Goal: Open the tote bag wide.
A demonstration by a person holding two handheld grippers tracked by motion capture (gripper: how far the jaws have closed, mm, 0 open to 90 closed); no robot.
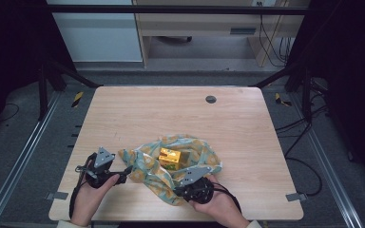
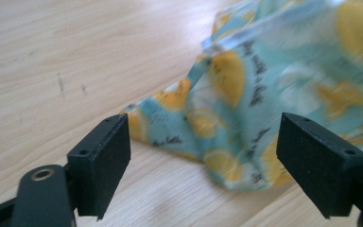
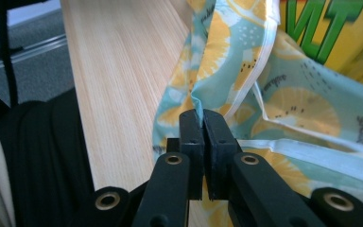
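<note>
Box [image 1: 169,158] on cloth [image 1: 147,172], near table [image 1: 247,137] front edge; grippers L/R of cloth

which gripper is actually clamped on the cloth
The right gripper: its jaws are shut on a fold of the cloth. The left gripper stands open, the cloth's corner lying loose between its jaws.

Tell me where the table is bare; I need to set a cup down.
The table is free across its far half, from the round hole to the left edge, and along the right side. The near middle is crowded: patterned cloth, yellow box, both grippers.
</note>
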